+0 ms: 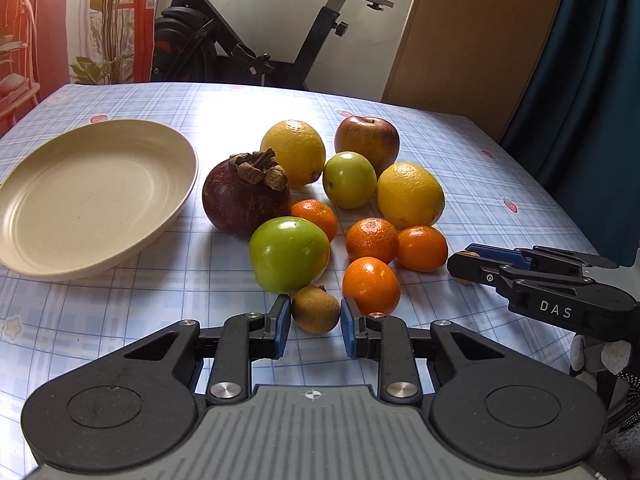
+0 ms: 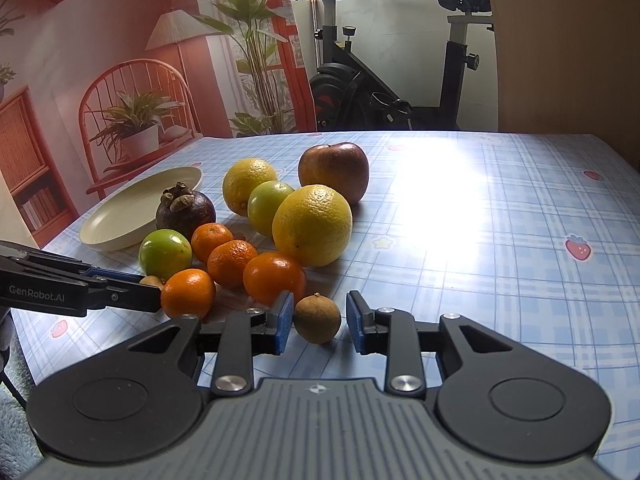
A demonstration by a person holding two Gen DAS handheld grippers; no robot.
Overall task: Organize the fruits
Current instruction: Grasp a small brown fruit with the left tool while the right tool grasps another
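A small brown fruit (image 1: 316,311) sits between the blue pads of my left gripper (image 1: 315,300), which is shut on it at the near edge of the fruit pile. My right gripper (image 2: 320,297) is shut on a second small brown fruit (image 2: 317,319), low over the tablecloth right of the pile. Each gripper shows from the side in the other's view: the right gripper (image 1: 460,266) and the left gripper (image 2: 154,294). In the pile lie a mangosteen (image 1: 246,200), two green apples (image 1: 288,254), two yellow citrus (image 1: 410,196), a red apple (image 1: 367,140) and several mandarins (image 1: 371,285). An empty cream plate (image 1: 92,196) stands left of the pile.
The table wears a blue checked cloth (image 2: 500,240), with bare cloth right of the pile. Past the far edge stands an exercise bike (image 1: 240,40). A wooden panel (image 1: 480,32) and a dark blue curtain (image 1: 580,100) are at the right.
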